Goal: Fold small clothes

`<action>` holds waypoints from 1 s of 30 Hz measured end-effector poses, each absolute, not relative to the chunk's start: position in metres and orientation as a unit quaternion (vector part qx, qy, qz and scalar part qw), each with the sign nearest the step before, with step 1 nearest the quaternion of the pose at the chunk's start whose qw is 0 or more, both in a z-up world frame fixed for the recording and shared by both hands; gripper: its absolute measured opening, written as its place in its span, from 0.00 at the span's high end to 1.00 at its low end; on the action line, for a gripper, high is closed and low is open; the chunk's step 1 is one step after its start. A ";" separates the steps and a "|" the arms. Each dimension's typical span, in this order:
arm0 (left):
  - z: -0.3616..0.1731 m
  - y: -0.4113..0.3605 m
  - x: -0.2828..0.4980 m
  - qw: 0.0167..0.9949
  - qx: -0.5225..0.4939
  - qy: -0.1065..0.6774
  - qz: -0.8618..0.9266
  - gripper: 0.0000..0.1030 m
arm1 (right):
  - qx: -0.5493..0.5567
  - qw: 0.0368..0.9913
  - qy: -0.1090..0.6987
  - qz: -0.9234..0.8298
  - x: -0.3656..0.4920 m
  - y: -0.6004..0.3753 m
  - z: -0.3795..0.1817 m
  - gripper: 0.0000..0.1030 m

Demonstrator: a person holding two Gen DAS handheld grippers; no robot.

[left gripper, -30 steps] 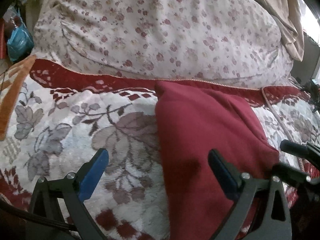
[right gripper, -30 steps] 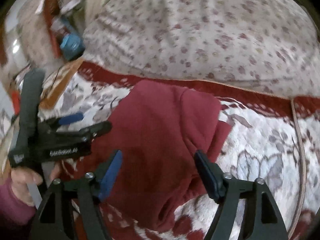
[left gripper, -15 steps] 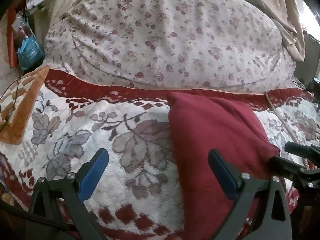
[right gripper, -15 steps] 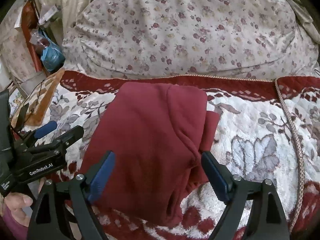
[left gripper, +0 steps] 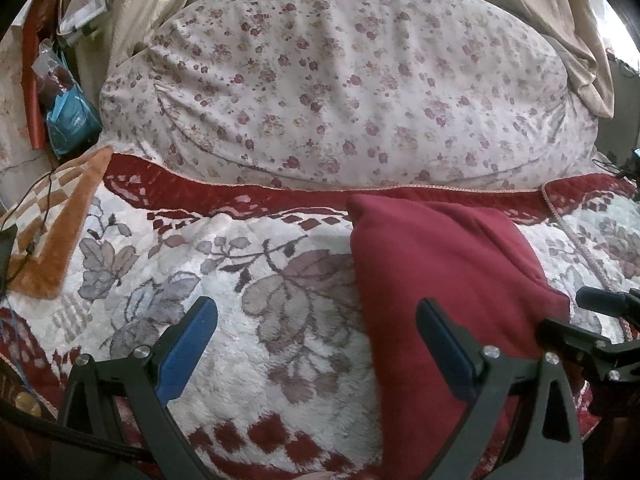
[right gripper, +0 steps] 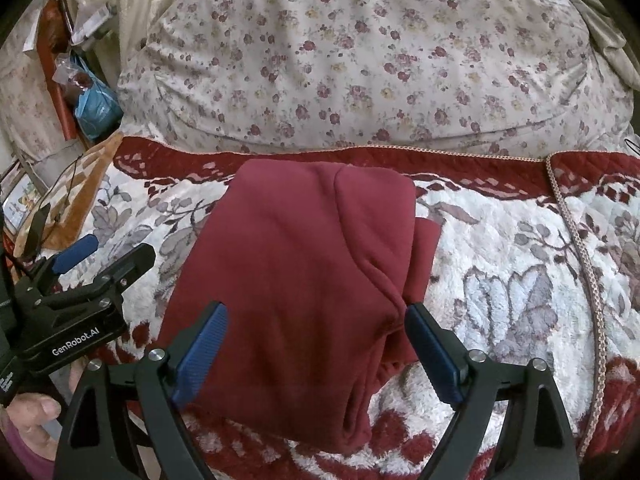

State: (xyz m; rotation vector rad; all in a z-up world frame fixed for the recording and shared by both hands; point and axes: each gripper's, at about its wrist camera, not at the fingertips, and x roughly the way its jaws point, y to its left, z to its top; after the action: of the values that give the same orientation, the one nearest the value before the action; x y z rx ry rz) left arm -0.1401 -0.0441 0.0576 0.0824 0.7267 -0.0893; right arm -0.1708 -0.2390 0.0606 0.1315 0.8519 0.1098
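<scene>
A dark red garment [right gripper: 304, 264] lies folded into a rough rectangle on the white and red floral blanket [right gripper: 520, 280]. It also shows in the left wrist view [left gripper: 444, 276], at the right. My right gripper [right gripper: 316, 348] is open and empty, held just above the garment's near edge. My left gripper [left gripper: 316, 344] is open and empty, over the blanket at the garment's left edge. The left gripper also shows in the right wrist view [right gripper: 96, 264], left of the garment. The right gripper's fingers [left gripper: 576, 336] show at the right edge of the left wrist view.
A large flowered pillow [left gripper: 340, 92] lies behind the garment. An orange checked cloth [left gripper: 52, 232] with a black cable lies at the left. A blue bag [left gripper: 68, 120] and clutter stand beyond it. A beige curtain [left gripper: 568, 20] hangs at the back right.
Both grippers have drawn back and up from the garment, so more of the pillow and blanket shows. The garment lies as before. Both grippers stay open.
</scene>
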 end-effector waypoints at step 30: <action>0.054 -0.045 -0.139 0.931 0.043 0.359 -0.045 0.04 | 0.063 0.904 0.420 0.053 -0.165 -0.240 0.053 0.09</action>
State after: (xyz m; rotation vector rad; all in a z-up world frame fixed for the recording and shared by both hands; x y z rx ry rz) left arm -0.1393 -0.0448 0.0536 0.0883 0.7350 -0.0925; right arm -0.1646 -0.2398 0.0530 0.1295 0.8680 0.1101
